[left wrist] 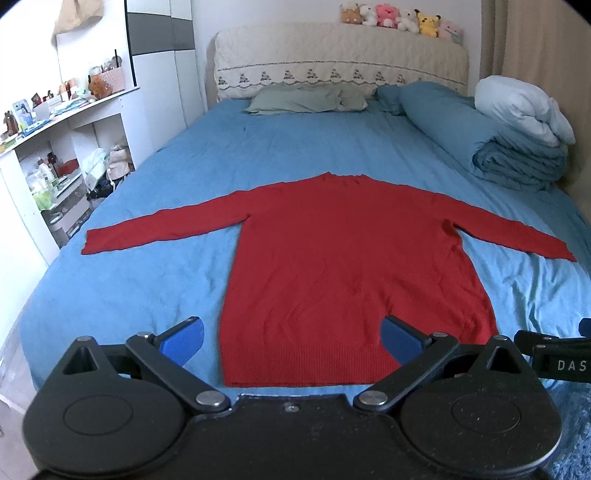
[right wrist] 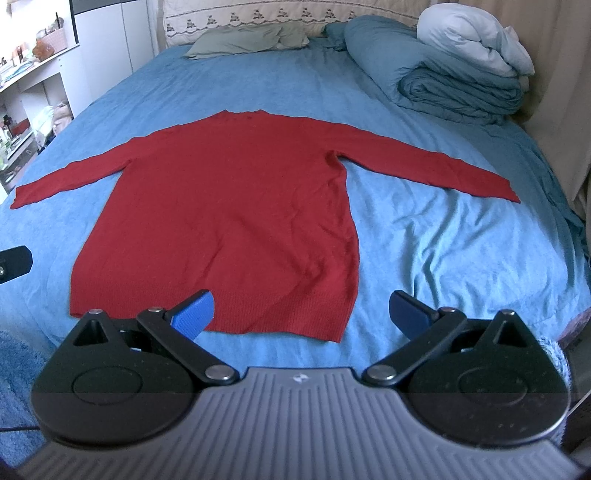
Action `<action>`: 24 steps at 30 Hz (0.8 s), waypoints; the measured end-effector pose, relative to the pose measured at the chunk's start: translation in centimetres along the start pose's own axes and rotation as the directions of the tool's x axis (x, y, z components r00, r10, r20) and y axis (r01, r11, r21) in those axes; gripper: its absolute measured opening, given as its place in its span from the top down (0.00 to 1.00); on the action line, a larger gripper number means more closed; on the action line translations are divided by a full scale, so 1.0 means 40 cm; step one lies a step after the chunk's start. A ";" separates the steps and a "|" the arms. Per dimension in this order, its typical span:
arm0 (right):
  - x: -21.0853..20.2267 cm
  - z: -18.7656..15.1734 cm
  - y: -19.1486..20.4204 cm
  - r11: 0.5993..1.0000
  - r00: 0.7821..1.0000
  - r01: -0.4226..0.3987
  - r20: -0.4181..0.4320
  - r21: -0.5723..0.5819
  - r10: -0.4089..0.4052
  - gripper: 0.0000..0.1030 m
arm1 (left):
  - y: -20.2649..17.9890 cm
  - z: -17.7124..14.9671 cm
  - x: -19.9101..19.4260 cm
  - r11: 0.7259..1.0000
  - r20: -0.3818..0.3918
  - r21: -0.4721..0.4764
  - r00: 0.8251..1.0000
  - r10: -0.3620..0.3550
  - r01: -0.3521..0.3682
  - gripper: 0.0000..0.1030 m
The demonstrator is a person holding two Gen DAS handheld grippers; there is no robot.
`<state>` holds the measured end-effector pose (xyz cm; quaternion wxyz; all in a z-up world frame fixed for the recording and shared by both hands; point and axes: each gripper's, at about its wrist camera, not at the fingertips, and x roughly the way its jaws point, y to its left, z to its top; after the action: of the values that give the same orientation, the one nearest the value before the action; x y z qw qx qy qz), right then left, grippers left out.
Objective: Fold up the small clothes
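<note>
A red long-sleeved sweater (left wrist: 343, 258) lies flat on the blue bed sheet (left wrist: 129, 295), sleeves spread to both sides, hem toward me; it also shows in the right wrist view (right wrist: 229, 206). My left gripper (left wrist: 293, 341) is open and empty, held above the hem near the bed's front edge. My right gripper (right wrist: 301, 314) is open and empty, above the hem's right corner. Each gripper's edge shows in the other's view.
A folded blue duvet (left wrist: 517, 162) with a white pillow (left wrist: 524, 107) sits at the back right. A green pillow (left wrist: 306, 98) lies by the headboard. White shelves (left wrist: 55, 147) with clutter stand left of the bed. Plush toys (left wrist: 399, 16) line the headboard.
</note>
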<state>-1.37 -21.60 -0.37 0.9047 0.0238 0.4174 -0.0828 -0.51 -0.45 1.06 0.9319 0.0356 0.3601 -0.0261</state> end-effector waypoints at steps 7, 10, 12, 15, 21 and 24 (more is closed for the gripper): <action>-0.002 -0.001 0.000 1.000 1.000 0.004 0.001 -0.001 -0.004 0.00 | 0.002 -0.003 0.000 1.000 0.002 0.003 1.000 -0.004 0.004 0.00; -0.003 0.000 0.001 1.000 1.000 0.001 0.001 0.001 -0.001 0.00 | 0.007 -0.004 -0.001 1.000 0.001 -0.002 1.000 -0.006 0.006 0.00; -0.002 -0.001 0.002 1.000 1.000 0.002 0.001 0.000 -0.002 0.00 | 0.006 -0.003 -0.001 1.000 0.002 -0.005 1.000 -0.005 0.005 0.00; -0.004 0.000 0.002 1.000 1.000 0.001 0.001 0.000 -0.001 0.00 | 0.008 -0.004 -0.004 1.000 0.004 -0.010 1.000 -0.007 0.007 0.00; -0.005 0.001 0.004 1.000 1.000 0.003 0.002 -0.003 -0.003 0.00 | 0.006 -0.005 -0.006 1.000 0.005 -0.011 1.000 -0.004 0.004 0.00; -0.009 0.001 0.010 1.000 1.000 0.010 0.005 -0.011 -0.010 0.00 | 0.007 -0.006 -0.010 1.000 0.008 -0.012 1.000 0.002 -0.002 0.00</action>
<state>-1.52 -21.16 -0.08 0.9054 0.0165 0.4158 -0.0848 -0.95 -0.13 1.17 0.9335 0.0302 0.3565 -0.0234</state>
